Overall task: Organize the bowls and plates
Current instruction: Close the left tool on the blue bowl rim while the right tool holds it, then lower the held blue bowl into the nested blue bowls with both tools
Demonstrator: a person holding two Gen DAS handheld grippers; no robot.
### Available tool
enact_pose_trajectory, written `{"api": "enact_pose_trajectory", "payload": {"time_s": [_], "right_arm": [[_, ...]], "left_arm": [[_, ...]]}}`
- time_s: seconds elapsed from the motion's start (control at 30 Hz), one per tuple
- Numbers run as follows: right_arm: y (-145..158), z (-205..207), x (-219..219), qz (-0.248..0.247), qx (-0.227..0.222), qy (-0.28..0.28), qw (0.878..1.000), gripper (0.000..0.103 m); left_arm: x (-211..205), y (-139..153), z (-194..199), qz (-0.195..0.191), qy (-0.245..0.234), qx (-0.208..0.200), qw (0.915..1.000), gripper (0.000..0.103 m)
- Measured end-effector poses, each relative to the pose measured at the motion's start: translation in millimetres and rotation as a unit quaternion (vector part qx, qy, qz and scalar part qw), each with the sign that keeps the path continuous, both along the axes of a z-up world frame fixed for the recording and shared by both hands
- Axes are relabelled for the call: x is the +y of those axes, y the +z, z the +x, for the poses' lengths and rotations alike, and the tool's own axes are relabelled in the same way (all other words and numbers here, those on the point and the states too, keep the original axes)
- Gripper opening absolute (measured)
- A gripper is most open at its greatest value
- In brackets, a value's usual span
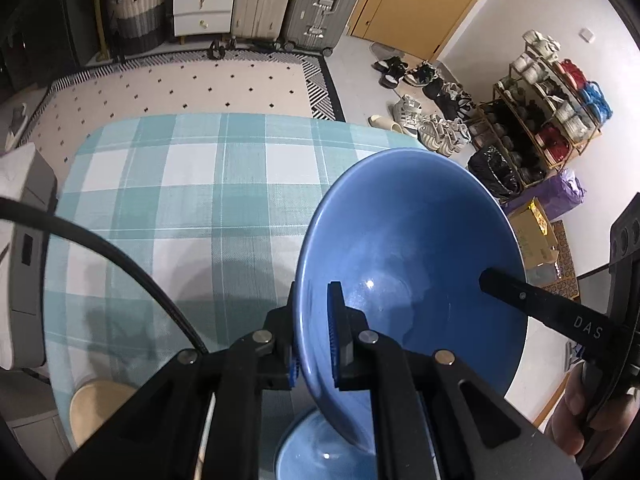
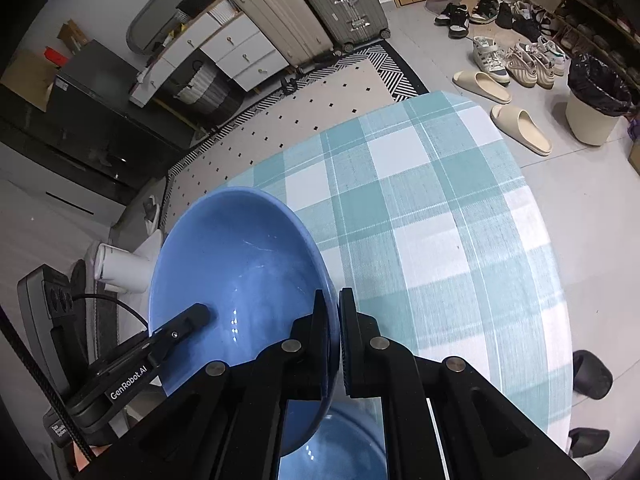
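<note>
You held the blue bowl point(image 1: 416, 248) tilted above the checked bench point(image 1: 180, 184), your left tool point(image 1: 316, 336) clamped on one side of its rim, your right tool point(image 2: 334, 340) on the opposite side, over another blue dish point(image 2: 340, 444).

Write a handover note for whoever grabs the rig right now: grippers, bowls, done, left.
Left hand-held gripper: shut on the rim of the blue bowl.
Right hand-held gripper: shut on the opposite rim of the same bowl; its far finger shows inside the bowl in the left view.
The bowl is held tilted, off the checked table, directly over a second blue bowl.
Done: the top bowl is gripped two-handed and clear of the table.
Left: set it down, probably nested in the lower bowl or beside it, then release both. No plates are in view; the tabletop ahead shows nothing else to sort.
</note>
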State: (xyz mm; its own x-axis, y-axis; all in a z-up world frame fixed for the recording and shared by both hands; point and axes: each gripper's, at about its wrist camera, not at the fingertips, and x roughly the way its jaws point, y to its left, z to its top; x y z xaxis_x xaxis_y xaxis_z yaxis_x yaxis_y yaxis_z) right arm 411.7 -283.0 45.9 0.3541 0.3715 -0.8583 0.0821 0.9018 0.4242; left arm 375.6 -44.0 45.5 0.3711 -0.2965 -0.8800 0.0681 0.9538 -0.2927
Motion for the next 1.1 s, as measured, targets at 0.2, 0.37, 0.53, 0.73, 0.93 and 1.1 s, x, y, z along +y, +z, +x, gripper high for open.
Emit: {"api": "enact_pose_trajectory", "payload": {"time_s": [0.2,0.37,0.53,0.73,0.93,1.1], "right_arm": [[12.8,-31.7,1.4,0.003,-0.009,0.002,1.000,0.005],[16.3,-58.0,3.3,0.003,-0.014,0.009,1.000,0.005],[12.1,-90.7,8.3,0.002,-0.019,0.017,1.000,0.005],[-5.0,-124.8,11.4,-0.001,-0.020,0.021,1.000,0.005],[-24.2,-143.6,8.9,0.012,-0.016,0.023,1.000,0.005],[-36.3,-153.0,9.0,0.015,-0.018,0.021,1.000,0.005]], "left_arm": [[2.3,6.8,-28.8,-0.006,-0.006,0.000,1.0000,0.007],[4.0,7.8,-57.6,-0.006,-0.005,-0.011,0.9999,0.009],[1.4,-0.5,-90.2,0.009,-0.017,-0.016,0.9997,0.015],[1.7,-17.3,-119.5,0.018,-0.022,-0.012,0.9995,0.015],[-0.2,-28.3,-139.7,0.024,-0.021,-0.012,0.9994,0.018],[-6.5,-36.7,-150.3,0.043,-0.023,-0.020,0.9986,0.023]]}}
